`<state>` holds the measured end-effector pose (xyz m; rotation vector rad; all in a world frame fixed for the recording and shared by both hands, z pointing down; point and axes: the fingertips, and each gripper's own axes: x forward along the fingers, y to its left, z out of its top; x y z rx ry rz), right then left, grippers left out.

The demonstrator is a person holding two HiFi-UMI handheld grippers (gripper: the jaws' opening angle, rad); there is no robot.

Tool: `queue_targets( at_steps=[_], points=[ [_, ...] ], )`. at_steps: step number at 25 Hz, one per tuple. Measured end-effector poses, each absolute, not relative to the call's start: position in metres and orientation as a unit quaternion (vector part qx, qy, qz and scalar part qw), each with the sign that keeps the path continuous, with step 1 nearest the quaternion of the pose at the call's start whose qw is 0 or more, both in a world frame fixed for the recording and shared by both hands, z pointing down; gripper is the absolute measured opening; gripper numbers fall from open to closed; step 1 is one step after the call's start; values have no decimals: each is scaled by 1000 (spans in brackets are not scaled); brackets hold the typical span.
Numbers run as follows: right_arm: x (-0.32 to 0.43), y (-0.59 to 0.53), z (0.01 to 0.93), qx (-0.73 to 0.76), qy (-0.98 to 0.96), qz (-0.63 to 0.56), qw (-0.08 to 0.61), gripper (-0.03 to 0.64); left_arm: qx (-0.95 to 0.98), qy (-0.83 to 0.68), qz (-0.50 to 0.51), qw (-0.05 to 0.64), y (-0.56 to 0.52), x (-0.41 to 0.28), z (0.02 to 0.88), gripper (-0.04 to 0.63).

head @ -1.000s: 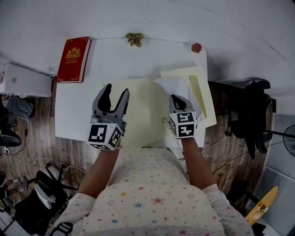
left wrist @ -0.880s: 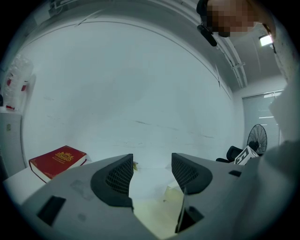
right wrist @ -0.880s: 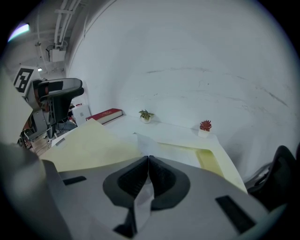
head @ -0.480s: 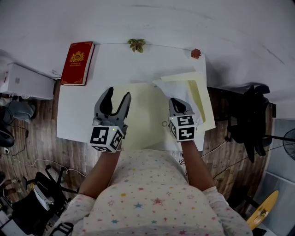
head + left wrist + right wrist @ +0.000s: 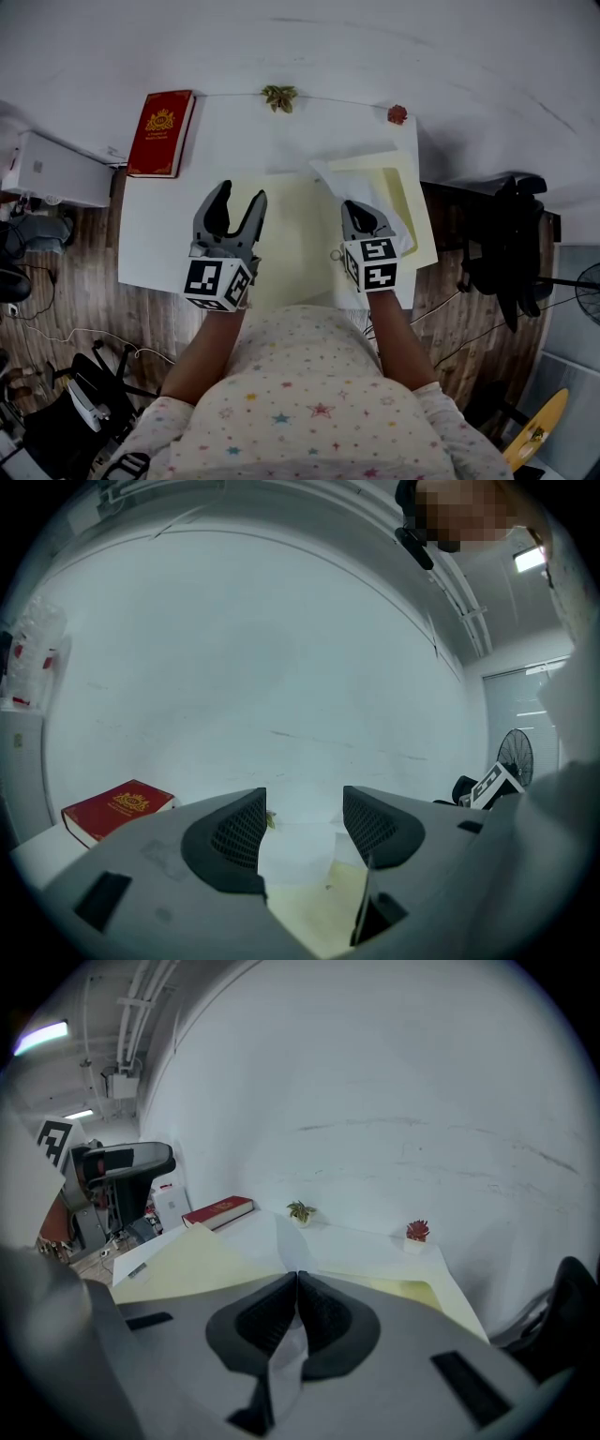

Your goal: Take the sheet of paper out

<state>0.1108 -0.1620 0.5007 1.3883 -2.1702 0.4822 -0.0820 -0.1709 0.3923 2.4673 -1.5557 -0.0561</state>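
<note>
Sheet of paper (image 5: pixel 373 190): white, one edge clamped between the closed jaws of the right gripper (image 5: pixel 360 210) and lifted over the pale yellow folder (image 5: pixel 292 234) on the white table (image 5: pixel 155 230).

Progress: judged part-way. The sheet is gripped and raised, but its far end seems not yet clear of the folder.

Left gripper (image 5: pixel 236 201): jaws apart, empty, above the folder.

Views: only the right gripper view shows the paper (image 5: pixel 283 1377) pinched between the jaws. Only the head view shows both grippers together.
</note>
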Motion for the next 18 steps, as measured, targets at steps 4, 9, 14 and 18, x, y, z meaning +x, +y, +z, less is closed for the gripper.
queue_targets(
  at_steps=[4, 9, 14, 18],
  points=[
    [109, -164, 494, 514, -802, 175, 250, 5, 842, -528, -22, 110, -171, -81, 390, 255],
    [107, -165, 485, 512, -806, 164, 247, 5, 844, -524, -25, 107, -172, -80, 385, 252],
    [103, -166, 475, 512, -810, 158, 239, 5, 848, -519, -28, 104, -174, -80, 382, 247],
    [105, -169, 468, 516, -809, 158, 232, 5, 849, -517, -28, 104, -176, -81, 381, 244]
  ],
)
